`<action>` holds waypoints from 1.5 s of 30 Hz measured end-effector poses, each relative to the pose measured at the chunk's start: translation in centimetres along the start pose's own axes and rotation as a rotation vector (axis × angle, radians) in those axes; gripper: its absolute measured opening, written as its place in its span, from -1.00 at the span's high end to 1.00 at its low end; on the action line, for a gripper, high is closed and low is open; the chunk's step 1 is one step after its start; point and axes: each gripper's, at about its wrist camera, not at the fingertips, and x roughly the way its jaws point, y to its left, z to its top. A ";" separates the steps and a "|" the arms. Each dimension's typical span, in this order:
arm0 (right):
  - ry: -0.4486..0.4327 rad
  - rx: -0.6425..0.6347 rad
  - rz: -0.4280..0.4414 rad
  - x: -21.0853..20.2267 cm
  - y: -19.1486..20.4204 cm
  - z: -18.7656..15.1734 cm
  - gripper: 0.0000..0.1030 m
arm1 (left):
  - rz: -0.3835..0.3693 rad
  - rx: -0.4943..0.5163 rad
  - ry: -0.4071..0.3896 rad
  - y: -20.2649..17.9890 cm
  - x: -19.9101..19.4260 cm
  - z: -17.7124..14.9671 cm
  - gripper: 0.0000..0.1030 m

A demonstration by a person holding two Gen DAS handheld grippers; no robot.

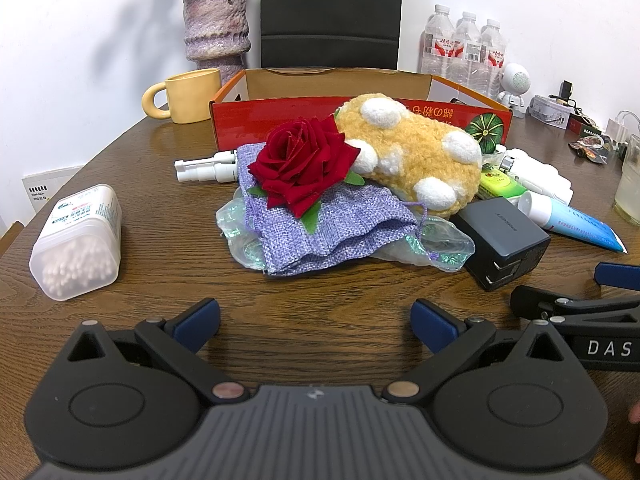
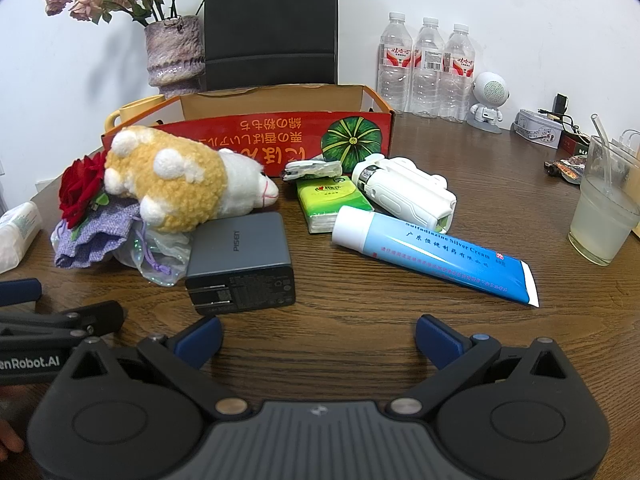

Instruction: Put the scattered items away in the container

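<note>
Both tongs are hovering low over the brown wood-grain table [image 2: 400,300], nothing gripped yet. Left gripper [image 1: 316,322] is sitting released, jaws spread wide; right gripper [image 2: 318,338] likewise released and empty.

Judging the step in hand: first pick, with the open red cardboard box with the green pumpkin print [image 2: 248,136] waiting at 12 o'clock behind the pile, apparently with nothing in it yet (interior only partly visible).

Doing it well:
- Right side: the dark grey rectangular wall charger [image 2: 240,266] is lying flat, at 11 o'clock from the right gripper and near it. Rigid and boxy, so closing across its narrow width should be holding best; prongs are facing the tongs, so I'd be avoiding those.
- The blue-and-white ointment tube [image 2: 436,256] is lying at 1 o'clock, clear of neighbours, an easy alternative.
- Left side: the red fabric rose [image 1: 302,162] is resting on the lilac woven drawstring pouch [image 1: 320,228] at 12 o'clock, with the tan-and-white plush toy [image 1: 416,152] leaning against both. Taking top items first is looking safer (pulling the pouch would be dragging the rest).
- The translucent plastic cotton-swab tub [image 1: 78,240] is lying alone at 10 o'clock.
</note>
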 end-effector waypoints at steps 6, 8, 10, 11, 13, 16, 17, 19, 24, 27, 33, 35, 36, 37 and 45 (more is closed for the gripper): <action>0.000 -0.006 0.007 0.2 0.0 0.1 -1.00 | 0.002 0.000 0.000 0.0 0.0 0.0 -1.00; 0.000 -0.014 0.019 0.1 -0.1 0.0 -1.00 | 0.003 0.000 0.001 -0.1 0.0 0.0 -1.00; 0.000 -0.021 0.028 0.1 -0.1 0.0 -1.00 | 0.003 0.000 0.001 -0.1 0.0 0.0 -1.00; 0.001 -0.025 0.032 0.0 -0.1 0.0 -1.00 | 0.003 0.000 0.001 -0.1 0.0 0.0 -1.00; 0.001 -0.032 0.038 0.0 0.0 -0.1 -1.00 | 0.003 0.000 0.001 -0.1 0.0 0.0 -1.00; 0.001 -0.037 0.046 -0.1 0.0 -0.1 -1.00 | 0.003 0.000 0.001 -0.1 0.0 0.0 -1.00; 0.002 -0.040 0.049 -0.1 0.0 -0.2 -1.00 | 0.003 0.000 0.001 -0.1 0.0 0.0 -1.00; 0.002 -0.048 0.058 -0.2 0.0 -0.2 -1.00 | 0.003 0.000 0.001 -0.1 0.1 0.0 -1.00; -0.001 -0.066 0.073 -0.4 0.1 -0.2 -0.92 | -0.037 0.017 -0.013 0.4 -0.4 0.0 -1.00; -0.023 -0.064 0.121 -0.8 -0.1 0.4 -0.66 | -0.118 -0.057 -0.057 2.1 -1.2 0.8 -1.00; -0.078 -0.009 0.240 -1.0 -0.4 3.0 -0.47 | -0.272 -0.133 -0.102 5.1 -1.0 3.4 -1.00; -0.083 -0.022 0.231 -0.1 0.1 3.9 -0.47 | -0.211 -0.162 -0.067 5.3 0.2 4.3 -0.87; -0.074 -0.024 0.229 0.5 0.4 4.3 -0.40 | -0.194 -0.157 -0.041 5.1 0.7 4.6 -0.75; -0.055 -0.026 0.228 1.2 0.7 4.5 -0.18 | -0.197 -0.141 -0.028 4.8 1.1 4.8 -0.50; -0.046 -0.004 0.180 0.3 0.1 2.5 -0.12 | -0.161 -0.094 0.040 4.2 0.8 3.1 0.45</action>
